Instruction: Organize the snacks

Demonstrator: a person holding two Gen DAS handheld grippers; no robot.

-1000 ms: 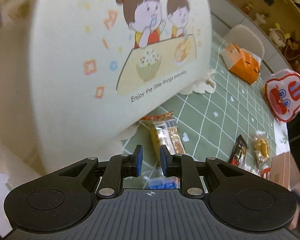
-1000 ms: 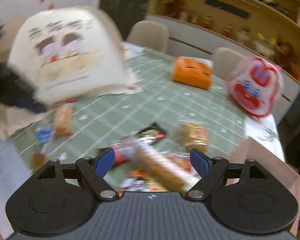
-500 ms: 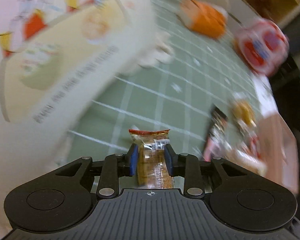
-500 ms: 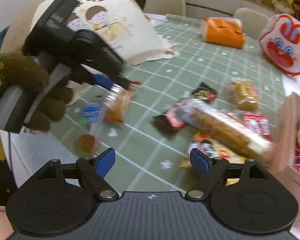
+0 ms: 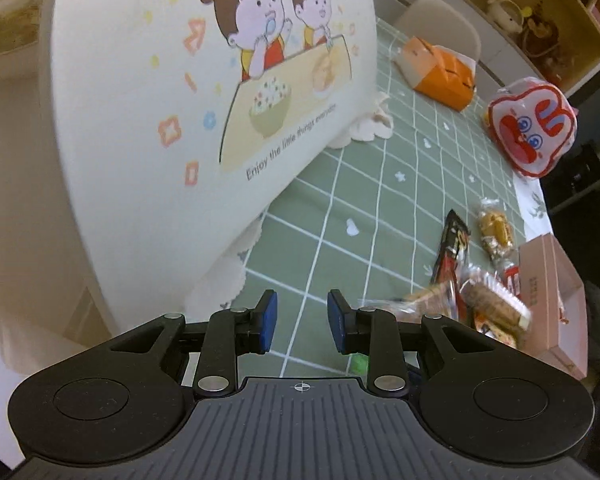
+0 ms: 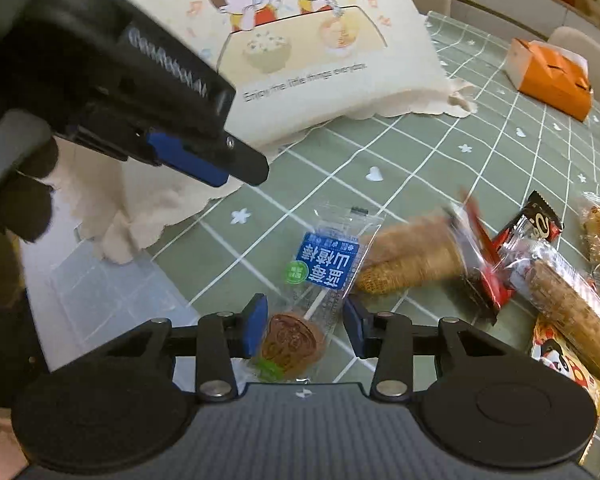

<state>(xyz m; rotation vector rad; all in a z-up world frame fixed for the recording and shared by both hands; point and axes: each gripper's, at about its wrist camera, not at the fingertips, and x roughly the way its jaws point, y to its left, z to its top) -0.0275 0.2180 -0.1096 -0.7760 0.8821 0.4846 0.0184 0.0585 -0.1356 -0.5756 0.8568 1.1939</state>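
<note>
**A:** On the left wrist view: left gripper (image 5: 299, 317) hangs over the green checked cloth (image 5: 364, 200), jaws parted a moderate way, nothing between them. Progress?

**B:** Partial, by my reading. Pink box (image 5: 556, 300) sits at the right edge of the cloth; its inside is not visible from here. Loose snacks lie just beside it: a dark bar (image 5: 452, 250), a yellow cake pack (image 5: 496, 232), a blurred biscuit pack (image 5: 428, 296) and a brown roll (image 5: 496, 306). Those are left to sort.

**A:** Surface and room?

**B:** Cloth has white grid lines and small white shapes. Big cream bag (image 5: 204, 120) with a cartoon of two children fills the left. Farther back: orange carton (image 5: 440, 72), red-and-white rabbit bag (image 5: 534, 124), a pale chair (image 5: 440, 24), wooden shelves (image 5: 540, 12) with trinkets.

**A:** Right wrist view?

**B:** Right gripper (image 6: 305, 326) is low at the near table edge, jaws wide, straddling a lollipop (image 6: 300, 328) in a clear wrapper with a blue label. Pads look just beside the wrapper; cannot tell if they touch. No grip yet, I judge.

**A:** Anything else there?

**B:** The left gripper (image 6: 216, 168) shows from the side, up and left, over the cloth (image 6: 420, 160), holding nothing. The biscuit pack (image 6: 416, 256) is motion-blurred beyond the lollipop; the roll (image 6: 568, 300) and bar (image 6: 536, 220) lie to the right. Bag (image 6: 300, 40) and carton (image 6: 556, 76) stand behind. Most snacks remain out on the cloth.
</note>
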